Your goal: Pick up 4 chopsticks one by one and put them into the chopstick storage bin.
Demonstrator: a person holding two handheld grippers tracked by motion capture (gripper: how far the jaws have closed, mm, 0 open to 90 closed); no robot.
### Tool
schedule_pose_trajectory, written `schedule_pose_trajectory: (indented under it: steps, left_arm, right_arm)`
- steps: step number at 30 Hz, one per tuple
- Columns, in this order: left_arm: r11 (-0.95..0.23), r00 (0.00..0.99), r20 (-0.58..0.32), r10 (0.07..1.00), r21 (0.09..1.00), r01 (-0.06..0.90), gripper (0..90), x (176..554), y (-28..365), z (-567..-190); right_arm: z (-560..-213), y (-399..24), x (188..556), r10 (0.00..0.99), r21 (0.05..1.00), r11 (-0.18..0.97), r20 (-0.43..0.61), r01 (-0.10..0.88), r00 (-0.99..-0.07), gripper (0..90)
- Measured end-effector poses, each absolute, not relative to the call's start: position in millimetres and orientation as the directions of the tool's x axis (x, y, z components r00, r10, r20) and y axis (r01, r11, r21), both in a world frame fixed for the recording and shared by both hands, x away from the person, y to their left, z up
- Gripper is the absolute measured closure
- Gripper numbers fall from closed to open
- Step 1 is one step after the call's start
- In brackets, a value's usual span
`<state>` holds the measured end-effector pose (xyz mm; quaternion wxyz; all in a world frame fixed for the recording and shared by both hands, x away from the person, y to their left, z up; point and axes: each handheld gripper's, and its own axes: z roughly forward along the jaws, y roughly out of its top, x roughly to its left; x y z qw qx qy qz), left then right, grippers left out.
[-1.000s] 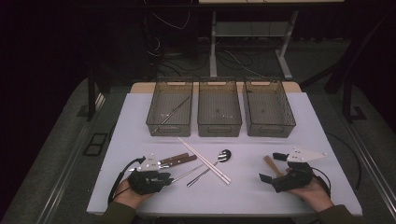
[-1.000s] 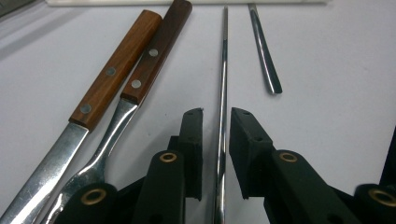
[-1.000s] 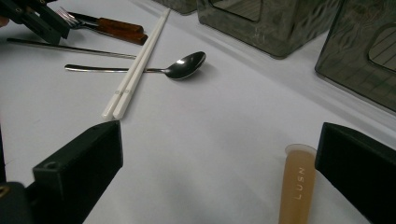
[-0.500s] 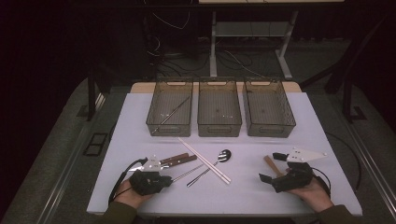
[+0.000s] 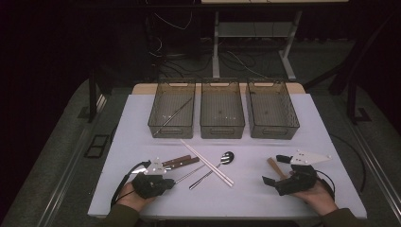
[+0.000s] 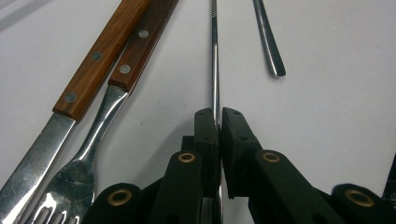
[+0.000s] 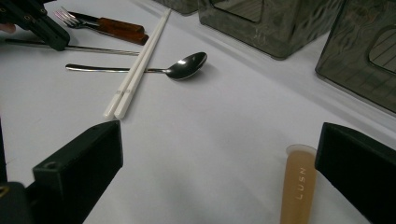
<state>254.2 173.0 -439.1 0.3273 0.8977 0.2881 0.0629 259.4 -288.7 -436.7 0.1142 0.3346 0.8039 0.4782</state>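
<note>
My left gripper (image 6: 218,114) is at the table's front left (image 5: 172,182), shut on the near end of a thin metal chopstick (image 6: 215,56); its jaws have just been closing on it. Beside it lie a wood-handled knife (image 6: 100,51), a wood-handled fork (image 6: 140,51) and a spoon (image 5: 227,157). A pair of white chopsticks (image 5: 205,161) lies across the middle. My right gripper (image 7: 218,137) rests open at the front right (image 5: 275,170). A beige stick (image 7: 299,186) lies between its jaws, close to the right one, untouched.
Three translucent grey bins stand in a row at the back: left (image 5: 171,134), middle (image 5: 222,135), right (image 5: 274,135). A metal rod (image 5: 177,113) lies in the left bin. The white table's front edge (image 5: 227,215) runs just under both hands.
</note>
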Motion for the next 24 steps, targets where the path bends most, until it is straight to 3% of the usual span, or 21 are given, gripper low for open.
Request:
schedule_pose_trajectory:
  steps: [24]
  left_arm:
    - [-0.572,0.823,-0.105,0.559,0.670,0.474,84.9,255,176,-429]
  right_arm:
    - [-436,-290,261,0.651,0.847,0.312,0.140,0.431,-0.746,1.1]
